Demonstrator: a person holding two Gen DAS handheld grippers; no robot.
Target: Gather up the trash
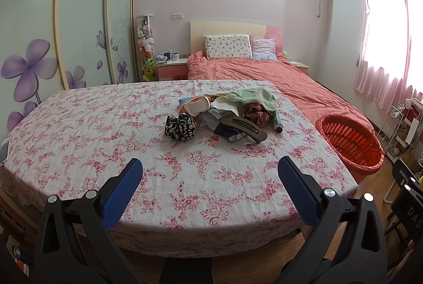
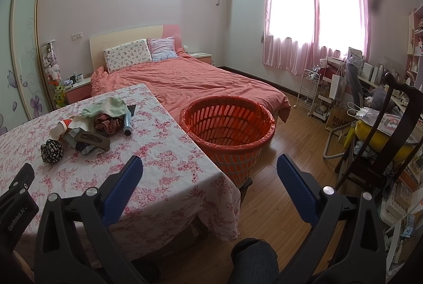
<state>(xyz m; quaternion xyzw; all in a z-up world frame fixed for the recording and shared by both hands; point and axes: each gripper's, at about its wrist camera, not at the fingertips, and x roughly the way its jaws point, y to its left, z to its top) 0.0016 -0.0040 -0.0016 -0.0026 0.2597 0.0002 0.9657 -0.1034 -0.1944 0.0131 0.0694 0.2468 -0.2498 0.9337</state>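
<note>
A heap of trash (image 1: pixel 227 113) lies mid-table on the floral cloth (image 1: pixel 105 125): a black flowered bundle (image 1: pixel 180 127), a brown curved plastic piece (image 1: pixel 244 127), a green cloth (image 1: pixel 253 97), a red plaid rag (image 1: pixel 256 113) and a dark tube (image 1: pixel 277 122). My left gripper (image 1: pixel 210 170) is open near the table's front edge, well short of the heap, with nothing between its fingers. An orange basket (image 2: pixel 228 130) lined with a red bag stands on the floor right of the table. My right gripper (image 2: pixel 210 168) is open, hanging over the table's right corner in front of the basket. The heap (image 2: pixel 90 127) shows at left.
A bed with a coral cover (image 2: pixel 190 80) lies behind the table and basket. At the right stand a dark wooden chair (image 2: pixel 383 141), a white wire rack (image 2: pixel 308 90) and a cluttered desk. Wood floor (image 2: pixel 280 194) is open by the basket. A person's knee (image 2: pixel 253 257) sits at bottom.
</note>
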